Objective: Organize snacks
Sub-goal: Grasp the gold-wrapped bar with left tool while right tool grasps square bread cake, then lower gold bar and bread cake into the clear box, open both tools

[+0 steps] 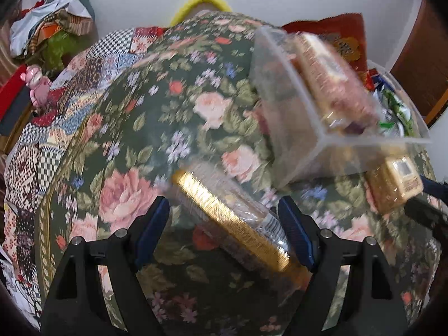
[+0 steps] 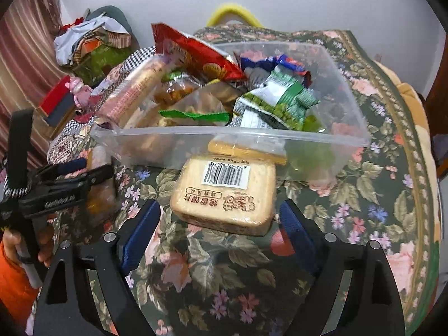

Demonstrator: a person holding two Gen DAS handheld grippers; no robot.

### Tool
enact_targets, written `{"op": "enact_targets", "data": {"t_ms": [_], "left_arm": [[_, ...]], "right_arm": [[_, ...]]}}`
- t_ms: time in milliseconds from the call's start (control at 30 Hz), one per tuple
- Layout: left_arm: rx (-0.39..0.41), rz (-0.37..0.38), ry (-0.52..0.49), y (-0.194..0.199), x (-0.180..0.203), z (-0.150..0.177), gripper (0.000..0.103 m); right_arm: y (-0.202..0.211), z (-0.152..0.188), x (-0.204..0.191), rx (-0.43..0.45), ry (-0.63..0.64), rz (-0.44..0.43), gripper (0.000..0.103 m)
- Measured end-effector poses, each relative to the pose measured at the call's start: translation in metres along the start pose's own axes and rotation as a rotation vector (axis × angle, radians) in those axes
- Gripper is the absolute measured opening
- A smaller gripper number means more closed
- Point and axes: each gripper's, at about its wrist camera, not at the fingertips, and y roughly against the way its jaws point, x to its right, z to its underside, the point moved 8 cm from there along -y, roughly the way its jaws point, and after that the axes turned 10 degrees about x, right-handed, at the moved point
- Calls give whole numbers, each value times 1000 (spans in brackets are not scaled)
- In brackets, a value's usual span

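A clear plastic bin (image 2: 280, 137) full of snack packets stands on the floral cloth; it also shows in the left wrist view (image 1: 294, 106). A tan bread pack (image 2: 224, 193) with a barcode lies on the cloth in front of the bin, between the wide-open blue fingers of my right gripper (image 2: 219, 212). My left gripper (image 1: 224, 221) is open, with a gold-edged clear snack pack (image 1: 232, 218) lying slanted between its fingers, touching the right pad. The tan pack shows at the right of the left wrist view (image 1: 394, 187). The left gripper appears at the left of the right wrist view (image 2: 70, 179).
A red packet (image 2: 196, 53) and green packets (image 2: 280, 98) stick up out of the bin. A pile of clothes and bags (image 2: 92, 44) and a pink toy (image 2: 79, 91) sit at the far left. A yellow handle (image 2: 235, 14) shows behind the table.
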Motion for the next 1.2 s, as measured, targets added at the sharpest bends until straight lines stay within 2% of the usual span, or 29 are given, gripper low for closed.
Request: {"op": "enact_targets", "data": {"t_ms": [133,200,267,300,433,700,900,1200], "left_arm": [[-18,11,18,-1,-11,14,80],[-6,17,17,-1,-13,15,77],[11,25,3,0,-10,15,63],[13,29,-5,0,-8,15,52],[33,38,-44,3,2,17,39],[54,72,-75,26,8,28,35],[88,94,-79,58,8,31,35],[178,101,-97,105,19,9,35]], "right_arm": [[-7,-1,0,0,7,32,86],[-10,-2,-2,-1,5,37,90],[-13,-1,-2,-7,-2,36,91],[-15,0,-1,-15,-13,31,91],[-15,2,2,-20,-54,11,85],[3,9,-1,-5,-20,14,80],[19,6,-4,24,12,30,80],[56,-14,-3,113,0,30,80]]}}
